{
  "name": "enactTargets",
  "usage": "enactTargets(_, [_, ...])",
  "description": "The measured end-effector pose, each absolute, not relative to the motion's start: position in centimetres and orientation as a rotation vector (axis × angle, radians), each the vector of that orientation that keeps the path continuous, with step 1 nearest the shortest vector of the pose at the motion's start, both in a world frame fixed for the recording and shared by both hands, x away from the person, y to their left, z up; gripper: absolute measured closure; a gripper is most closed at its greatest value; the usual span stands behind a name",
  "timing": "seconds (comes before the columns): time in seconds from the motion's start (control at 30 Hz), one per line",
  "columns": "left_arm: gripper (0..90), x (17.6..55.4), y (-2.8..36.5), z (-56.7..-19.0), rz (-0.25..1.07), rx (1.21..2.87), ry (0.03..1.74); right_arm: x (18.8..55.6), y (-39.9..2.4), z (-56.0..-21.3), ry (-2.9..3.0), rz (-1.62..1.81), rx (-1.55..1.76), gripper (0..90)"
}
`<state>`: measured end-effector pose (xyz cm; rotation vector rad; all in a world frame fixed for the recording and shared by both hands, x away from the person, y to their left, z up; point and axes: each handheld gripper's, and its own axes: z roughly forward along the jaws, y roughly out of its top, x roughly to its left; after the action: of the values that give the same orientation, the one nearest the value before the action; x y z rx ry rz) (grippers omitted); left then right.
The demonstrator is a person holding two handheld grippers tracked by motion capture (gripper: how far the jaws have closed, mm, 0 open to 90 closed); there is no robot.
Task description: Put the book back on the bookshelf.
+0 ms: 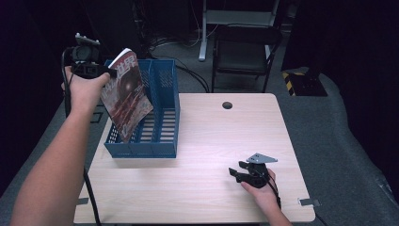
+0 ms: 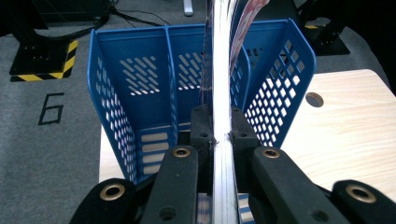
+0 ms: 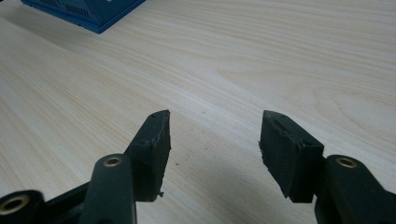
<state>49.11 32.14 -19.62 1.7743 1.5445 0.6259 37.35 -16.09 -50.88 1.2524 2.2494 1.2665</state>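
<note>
**Magazine being filed in the rack**

A magazine (image 1: 126, 96) is being clamped by the left gripper (image 2: 220, 135) above the blue rack (image 1: 165, 117), lower corner dipping into the left slot. It is best kept upright and lowered between the dividers. The right gripper (image 3: 214, 140) is being rested wide open, empty, on the table (image 1: 211, 141). The slot floor is being hidden by pages.
</note>
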Motion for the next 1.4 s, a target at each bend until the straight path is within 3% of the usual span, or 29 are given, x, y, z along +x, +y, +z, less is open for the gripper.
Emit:
enactTargets(0.9, [84.0, 50.7, 31.0, -21.9, 0.661, 1.715, 1.586, 37.2, -16.1, -50.7, 2.234, 1.288, 1.248, 42.9])
enactTargets(1.4, [84.0, 51.7, 30.4, -25.1, 0.643, 1.724, 1.612, 37.3, -16.1, -50.7, 2.241, 1.290, 1.229, 42.9])
